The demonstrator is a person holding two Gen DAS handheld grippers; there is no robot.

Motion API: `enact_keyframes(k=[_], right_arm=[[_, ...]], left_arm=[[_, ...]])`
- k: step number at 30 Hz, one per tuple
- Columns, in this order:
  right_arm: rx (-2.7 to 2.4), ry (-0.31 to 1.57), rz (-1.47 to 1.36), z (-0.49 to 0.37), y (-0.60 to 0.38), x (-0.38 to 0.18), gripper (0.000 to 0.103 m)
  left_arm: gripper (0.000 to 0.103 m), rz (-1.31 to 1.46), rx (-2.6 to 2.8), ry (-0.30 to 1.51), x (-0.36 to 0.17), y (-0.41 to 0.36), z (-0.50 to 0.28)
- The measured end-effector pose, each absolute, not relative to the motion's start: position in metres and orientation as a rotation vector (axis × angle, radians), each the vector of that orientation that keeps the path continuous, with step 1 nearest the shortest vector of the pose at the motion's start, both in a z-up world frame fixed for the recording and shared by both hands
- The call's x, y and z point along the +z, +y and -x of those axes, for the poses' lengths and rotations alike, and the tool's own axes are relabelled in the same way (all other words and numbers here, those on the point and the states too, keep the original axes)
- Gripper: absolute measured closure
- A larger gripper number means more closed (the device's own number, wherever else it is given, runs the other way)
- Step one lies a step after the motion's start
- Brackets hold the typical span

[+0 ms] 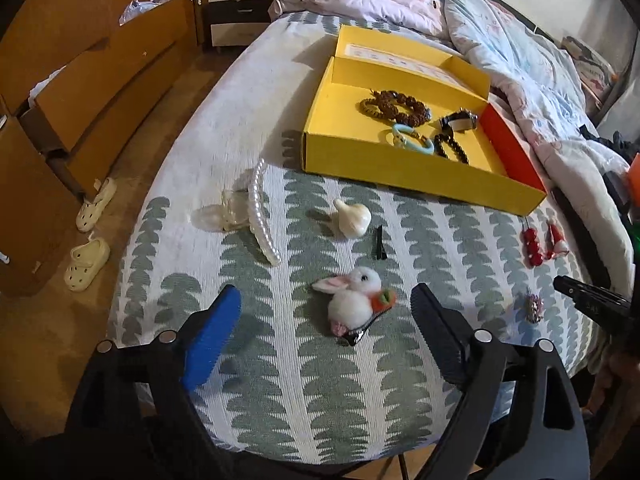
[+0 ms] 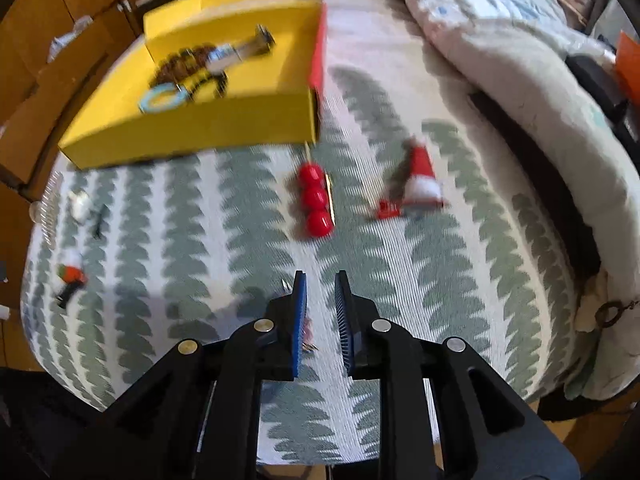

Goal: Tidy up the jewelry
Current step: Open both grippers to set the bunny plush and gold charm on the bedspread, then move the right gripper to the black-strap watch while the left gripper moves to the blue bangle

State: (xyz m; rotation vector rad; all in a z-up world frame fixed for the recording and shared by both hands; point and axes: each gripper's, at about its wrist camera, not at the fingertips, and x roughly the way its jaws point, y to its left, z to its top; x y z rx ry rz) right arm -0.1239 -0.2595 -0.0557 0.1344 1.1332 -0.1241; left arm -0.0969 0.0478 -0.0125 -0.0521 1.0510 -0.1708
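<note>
My left gripper [image 1: 326, 292] stands wide open over the bedspread, and a fluffy white bunny hair clip [image 1: 354, 300] lies on the cloth between its fingers, untouched. A small sparkly clip [image 1: 534, 308] lies further right, just clear of my right gripper's black finger [image 1: 588, 296]. In the right wrist view my right gripper [image 2: 320, 278] shows a narrow gap between its pads. The sparkly clip [image 2: 308, 336] peeks out beside the left pad, mostly hidden. The yellow box [image 1: 400, 168] holds bead bracelets [image 1: 396, 106], a blue ring bracelet and a watch.
Loose on the bedspread are a pearl headband [image 1: 260, 216], a clear claw clip [image 1: 228, 212], a white garlic-shaped piece [image 1: 354, 218], a black pin [image 1: 379, 243], a red bead clip [image 2: 316, 200] and a Santa-hat clip [image 2: 420, 178]. A rumpled quilt [image 1: 520, 60] lies right; the bed edge drops off left.
</note>
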Motion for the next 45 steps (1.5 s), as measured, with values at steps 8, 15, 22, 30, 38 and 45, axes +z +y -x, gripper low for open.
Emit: enact_keyframes(k=[8, 15, 22, 30, 38, 45], right_arm=[[-0.036, 0.967, -0.184, 0.096, -0.252, -0.022, 0.062], [0.018, 0.923, -0.199, 0.027, -0.237, 0.001, 0.054], [-0.006, 0.933, -0.274, -0.053, -0.251, -0.009, 0.053], [0.018, 1.023, -0.313, -0.113, -0.262, -0.034, 0.053], [0.003, 1.095, -0.254, -0.142, -0.253, -0.058, 0.053], [-0.032, 1.115, -0.171, -0.156, -0.253, -0.063, 0.053]], left_arm=[[0.016, 0.092, -0.244, 1.045, 0.006, 0.037, 0.058], [0.014, 0.062, -0.265, 1.088, 0.013, 0.003, -0.012], [0.014, 0.045, -0.271, 1.208, -0.021, -0.027, -0.08], [0.014, 0.012, -0.264, 1.33, -0.073, -0.049, -0.117], [0.014, 0.034, -0.253, 1.382, -0.097, -0.05, -0.129], [0.014, 0.002, -0.238, 1.361, -0.099, -0.052, -0.129]])
